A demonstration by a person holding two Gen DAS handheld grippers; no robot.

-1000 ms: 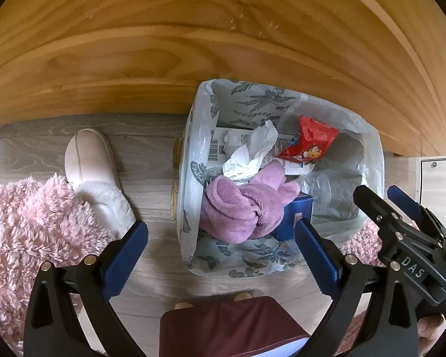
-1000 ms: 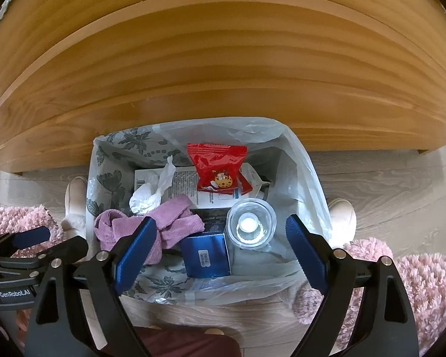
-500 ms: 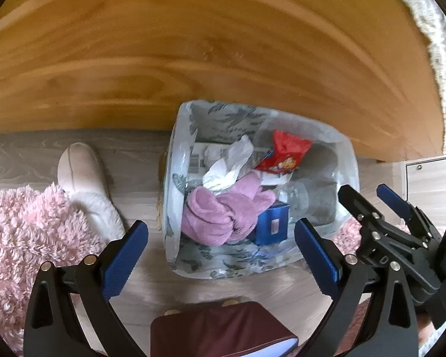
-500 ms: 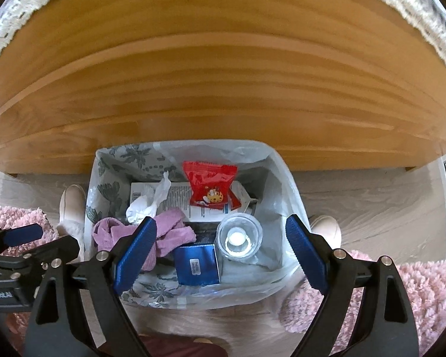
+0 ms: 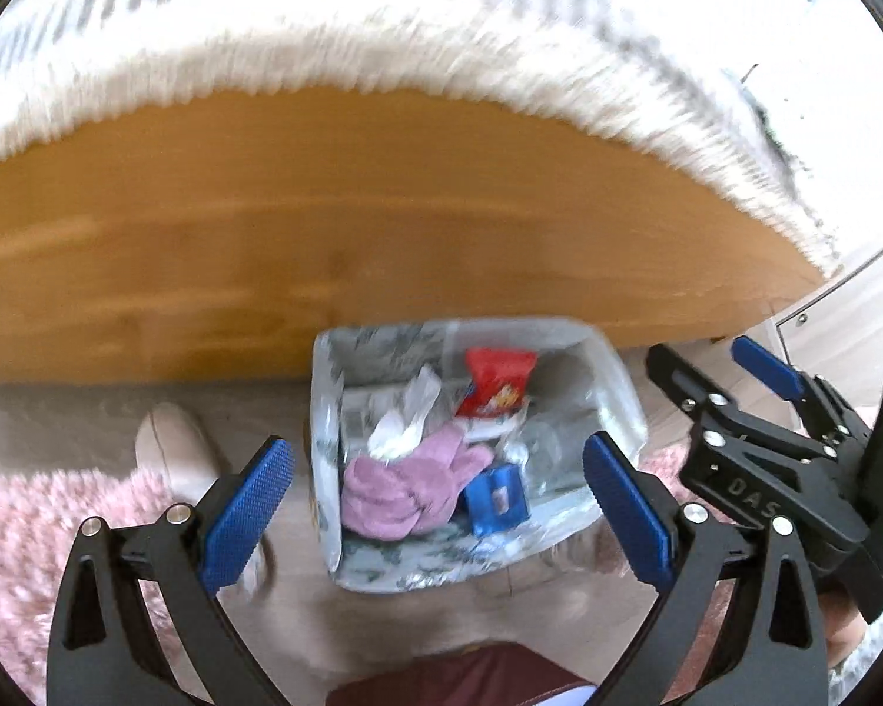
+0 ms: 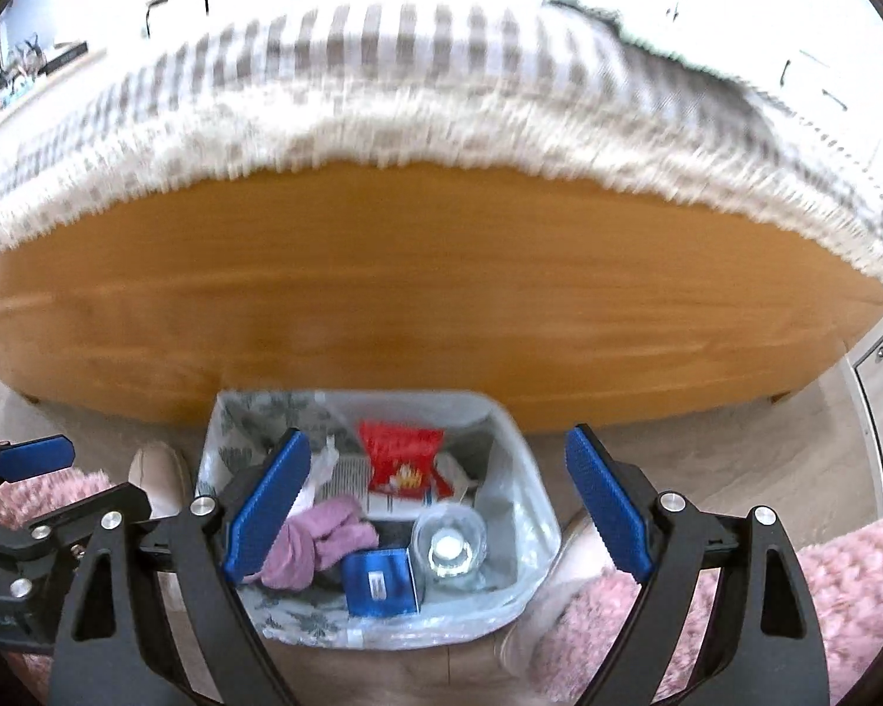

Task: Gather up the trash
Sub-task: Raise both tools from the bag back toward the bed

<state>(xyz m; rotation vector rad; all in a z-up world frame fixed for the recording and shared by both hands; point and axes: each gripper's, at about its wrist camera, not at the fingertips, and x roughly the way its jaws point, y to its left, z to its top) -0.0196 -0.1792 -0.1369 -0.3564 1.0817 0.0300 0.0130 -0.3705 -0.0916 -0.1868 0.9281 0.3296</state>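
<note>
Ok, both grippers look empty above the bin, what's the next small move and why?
Probably swing toward the bed top to look for more trash. The left gripper and right gripper stand open with nothing between them, and the lined bin already holds a red wrapper, blue box and bottle.

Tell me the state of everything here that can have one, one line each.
left gripper: open, empty
right gripper: open, empty
trash bin: lined, uncovered, holding trash
red snack packet: in the bin, on top
purple cloth: bunched in the bin
blue box: in the bin
</note>
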